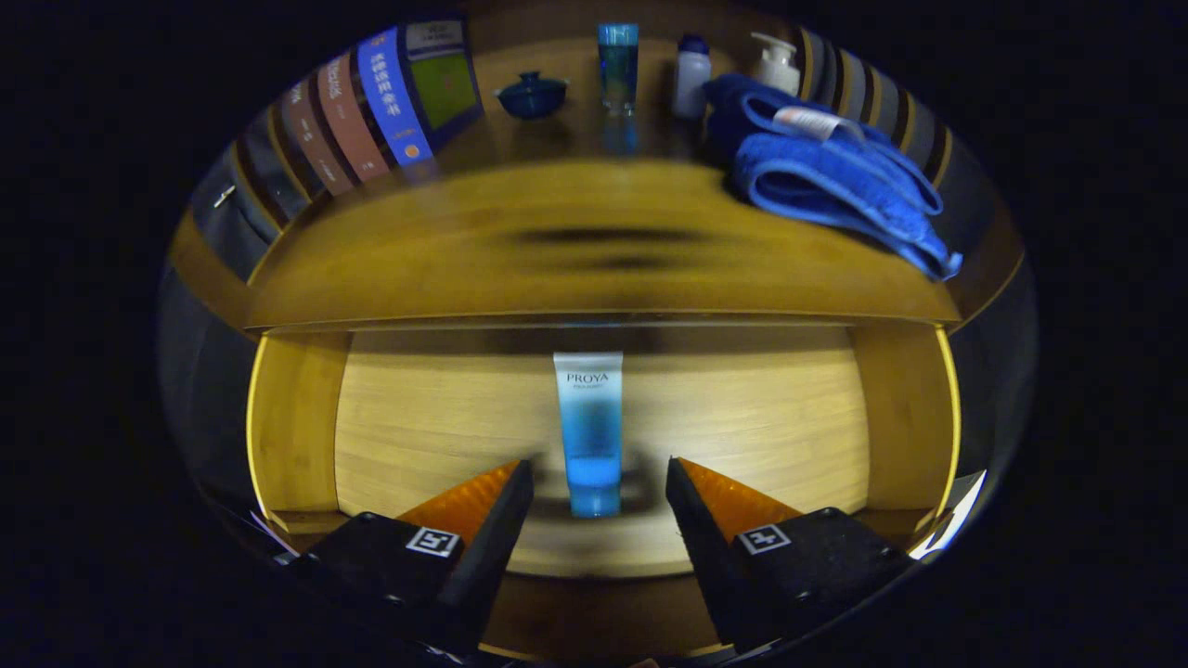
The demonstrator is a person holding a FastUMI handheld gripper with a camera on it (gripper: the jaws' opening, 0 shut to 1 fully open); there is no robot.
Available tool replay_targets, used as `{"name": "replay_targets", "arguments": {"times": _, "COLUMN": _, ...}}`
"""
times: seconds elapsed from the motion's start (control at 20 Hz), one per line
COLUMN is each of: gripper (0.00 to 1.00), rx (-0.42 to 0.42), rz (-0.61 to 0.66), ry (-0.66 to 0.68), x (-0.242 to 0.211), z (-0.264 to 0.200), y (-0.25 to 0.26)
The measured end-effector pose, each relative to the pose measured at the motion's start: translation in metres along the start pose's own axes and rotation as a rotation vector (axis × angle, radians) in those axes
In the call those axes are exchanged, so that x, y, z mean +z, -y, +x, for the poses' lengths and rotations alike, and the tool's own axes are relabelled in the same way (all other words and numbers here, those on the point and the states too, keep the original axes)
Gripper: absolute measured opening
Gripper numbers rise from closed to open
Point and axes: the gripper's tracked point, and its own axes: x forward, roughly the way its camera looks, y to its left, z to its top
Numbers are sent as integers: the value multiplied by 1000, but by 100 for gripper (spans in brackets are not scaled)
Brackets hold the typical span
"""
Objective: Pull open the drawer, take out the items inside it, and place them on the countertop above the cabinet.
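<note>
The drawer [297,417] stands pulled open below the wooden countertop [594,250]. On its pale floor lies a white and blue tube [589,431], lengthwise, its blue cap end toward me. My gripper [600,473] is open above the drawer, and the tube's cap end sits between the two fingertips with a gap on each side. Neither finger touches the tube.
On the countertop a folded blue towel [835,176] lies at the right. Behind it stand a pump bottle [776,63], a small white bottle [691,76], a blue tube [618,67] and a blue lidded bowl [532,95]. Several books [380,111] lean at the left.
</note>
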Motion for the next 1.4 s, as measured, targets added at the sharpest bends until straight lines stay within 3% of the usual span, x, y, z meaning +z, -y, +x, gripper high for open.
{"name": "replay_targets", "arguments": {"times": 0.25, "gripper": 84, "rx": 11, "rz": -24, "ry": -100, "x": -9, "z": 0, "y": 1}}
{"name": "replay_targets", "arguments": {"times": 0.45, "gripper": 49, "rx": 2, "rz": -45, "ry": -112, "x": -7, "z": -9, "y": 13}}
{"name": "replay_targets", "arguments": {"times": 0.65, "gripper": 34, "rx": -14, "rz": -72, "ry": -84, "x": -17, "z": -11, "y": 17}}
{"name": "replay_targets", "arguments": {"times": 1.15, "gripper": 33, "rx": 27, "rz": -25, "ry": -4, "x": -44, "z": -80, "y": 12}}
{"name": "replay_targets", "arguments": {"times": 1.4, "gripper": 33, "rx": 39, "rz": -38, "ry": 84, "x": -33, "z": -133, "y": 5}}
